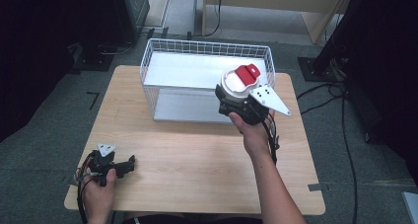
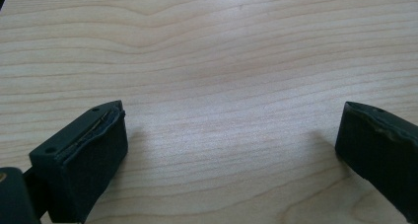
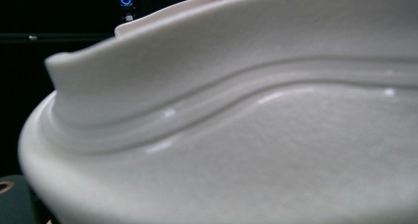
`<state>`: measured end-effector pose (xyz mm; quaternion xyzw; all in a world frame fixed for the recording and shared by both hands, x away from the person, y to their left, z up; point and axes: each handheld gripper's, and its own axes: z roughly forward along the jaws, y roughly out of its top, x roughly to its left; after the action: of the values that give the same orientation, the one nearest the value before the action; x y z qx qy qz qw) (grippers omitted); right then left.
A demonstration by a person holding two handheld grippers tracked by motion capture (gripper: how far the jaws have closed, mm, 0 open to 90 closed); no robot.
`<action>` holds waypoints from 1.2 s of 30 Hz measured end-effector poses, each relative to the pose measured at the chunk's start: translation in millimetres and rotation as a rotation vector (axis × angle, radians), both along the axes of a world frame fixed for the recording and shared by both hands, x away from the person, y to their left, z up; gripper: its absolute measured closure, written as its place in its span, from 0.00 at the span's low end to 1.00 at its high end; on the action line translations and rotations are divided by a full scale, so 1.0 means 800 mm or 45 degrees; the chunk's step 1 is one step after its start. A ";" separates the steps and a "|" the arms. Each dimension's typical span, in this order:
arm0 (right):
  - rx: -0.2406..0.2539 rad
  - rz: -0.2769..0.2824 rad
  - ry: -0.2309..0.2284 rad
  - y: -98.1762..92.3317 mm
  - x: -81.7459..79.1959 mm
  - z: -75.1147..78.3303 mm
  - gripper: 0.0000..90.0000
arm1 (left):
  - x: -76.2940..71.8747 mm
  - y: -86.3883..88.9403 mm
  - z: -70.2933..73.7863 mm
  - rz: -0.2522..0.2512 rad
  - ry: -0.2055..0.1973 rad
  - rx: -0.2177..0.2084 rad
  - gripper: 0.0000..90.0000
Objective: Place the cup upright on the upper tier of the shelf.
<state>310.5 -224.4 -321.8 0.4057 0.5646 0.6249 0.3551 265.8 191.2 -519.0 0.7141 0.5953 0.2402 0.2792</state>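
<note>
A: What's the right hand-held gripper [image 1: 235,96] doing?

B: It's right of centre in the high view, pinching a white lidded container [image 1: 235,82] with a red tab [image 1: 247,73] on top, held at the right front corner of the white wire basket [image 1: 162,49]. In the right gripper view the container's white wall [image 3: 276,150] sits very close.

A: And the left hand-held gripper [image 1: 127,165]?

B: Lower left, low over the wooden surface [image 1: 197,155], jaws spread with nothing between them.
</note>
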 end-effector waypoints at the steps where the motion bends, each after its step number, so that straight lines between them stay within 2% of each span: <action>1: 0.004 0.001 0.001 0.002 0.002 0.002 0.03 | 0.000 0.000 0.000 0.000 0.000 0.000 0.00; 14: -0.015 -0.012 0.007 0.022 0.049 0.027 0.03 | 0.000 0.000 0.000 0.000 0.000 0.000 0.00; 21: -0.035 -0.045 0.027 0.032 0.084 0.037 0.03 | 0.000 0.000 0.000 0.000 -0.001 0.000 0.00; 23: -0.040 -0.051 0.032 0.033 0.088 0.038 0.03 | 0.000 0.000 0.000 0.000 -0.001 0.000 0.00; 27: -0.060 -0.072 0.051 0.040 0.110 0.042 0.03 | 0.000 0.000 0.000 0.001 -0.002 -0.001 0.00; 36: -0.053 -0.083 0.093 0.051 0.144 0.038 0.03 | 0.000 0.000 0.000 0.001 -0.002 -0.001 0.00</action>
<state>425.6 -183.6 -291.3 0.4389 0.5766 0.5860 0.3627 265.8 191.1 -519.1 0.7136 0.5955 0.2404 0.2799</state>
